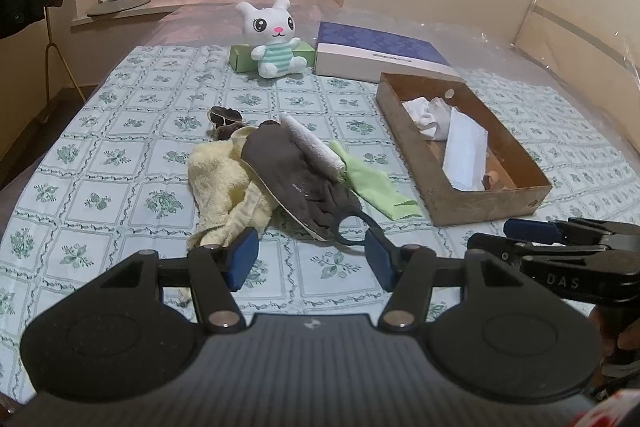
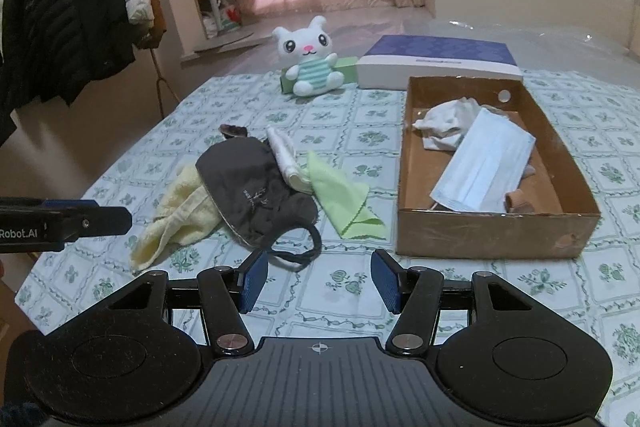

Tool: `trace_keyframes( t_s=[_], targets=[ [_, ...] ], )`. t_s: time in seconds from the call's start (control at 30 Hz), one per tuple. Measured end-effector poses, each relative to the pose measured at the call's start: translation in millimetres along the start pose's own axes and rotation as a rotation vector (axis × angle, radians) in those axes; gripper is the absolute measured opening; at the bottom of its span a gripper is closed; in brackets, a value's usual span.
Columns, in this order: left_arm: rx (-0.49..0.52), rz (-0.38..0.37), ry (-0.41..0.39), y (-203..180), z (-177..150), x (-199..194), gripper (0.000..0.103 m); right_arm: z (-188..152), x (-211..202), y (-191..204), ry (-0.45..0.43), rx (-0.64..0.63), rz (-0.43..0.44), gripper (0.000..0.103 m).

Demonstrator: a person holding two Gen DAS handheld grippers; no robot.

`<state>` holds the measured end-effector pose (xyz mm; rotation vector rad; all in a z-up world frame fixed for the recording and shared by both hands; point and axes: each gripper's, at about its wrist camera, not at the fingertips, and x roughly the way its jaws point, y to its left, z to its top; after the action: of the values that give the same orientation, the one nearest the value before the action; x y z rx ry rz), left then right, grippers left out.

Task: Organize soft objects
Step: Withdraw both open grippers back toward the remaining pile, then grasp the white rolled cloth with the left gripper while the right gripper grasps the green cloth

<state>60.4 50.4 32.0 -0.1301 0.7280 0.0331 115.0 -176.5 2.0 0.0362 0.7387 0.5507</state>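
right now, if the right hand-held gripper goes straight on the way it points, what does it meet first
Probably the dark grey face mask, at its black ear loop, which lies just ahead of the open right hand-held gripper on the bedspread. Depth is hard to judge.

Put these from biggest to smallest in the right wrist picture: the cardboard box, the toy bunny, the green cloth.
1. cardboard box, clearly biggest.
2 and 3. toy bunny and green cloth look alike; the bunny sits farther back, so I won't rank them.

Your left gripper (image 1: 311, 255) and right gripper (image 2: 319, 279) look alike: black ribbed bodies, round side discs, silver pivot screws, blue textured pads (image 2: 251, 279). White lettering marks the side of each.
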Motion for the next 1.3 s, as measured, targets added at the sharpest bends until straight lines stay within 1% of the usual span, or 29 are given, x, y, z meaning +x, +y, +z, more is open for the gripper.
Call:
trace_keyframes(
  t_s=[0.13, 0.3, 0.47, 0.63, 0.73, 0.93, 1.13, 1.2, 1.3],
  targets=[
    [0.020, 0.015, -0.001, 4.2, 4.6, 7.5, 0.055, 2.7, 11.0, 2.0, 0.005, -0.002, 0.010, 0.057],
    [0.021, 0.018, 0.001, 12.0, 9.6, 18.1, 0.053, 7.9, 25.8, 3.0, 0.009, -0.007, 0.022, 0.057],
    [0.015, 0.025, 0.020, 19.0, 13.2, 33.4, 0.052, 11.0, 41.8, 4.6, 0.022, -0.015, 0.024, 0.057],
    [0.013, 0.010, 0.042, 20.5, 15.2, 54.2, 0.052, 14.5, 59.2, 0.5, 0.036, -0.032, -0.005, 0.057],
    [0.013, 0.001, 0.053, 20.3, 18.5, 67.2, 0.048, 18.0, 69.7, -4.0, 0.040, -0.043, -0.023, 0.057],
    [0.002, -0.037, 0.047, 18.0, 38.2, 95.9, 0.044, 29.4, 95.3, -7.6, 0.041, -0.087, -0.055, 0.057],
    [0.006, -0.061, 0.059, 10.5, 57.0, 131.9, 0.041, 51.5, 128.1, -11.2, 0.049, -0.138, -0.066, 0.057],
    [0.012, -0.065, 0.069, 8.5, 61.0, 145.2, 0.040, 57.2, 140.2, -13.5, 0.068, -0.154, -0.062, 0.055],
    [0.007, -0.073, 0.096, 8.1, 64.6, 163.8, 0.038, 64.6, 157.7, -17.5, 0.108, -0.180, -0.035, 0.047]
  ],
)
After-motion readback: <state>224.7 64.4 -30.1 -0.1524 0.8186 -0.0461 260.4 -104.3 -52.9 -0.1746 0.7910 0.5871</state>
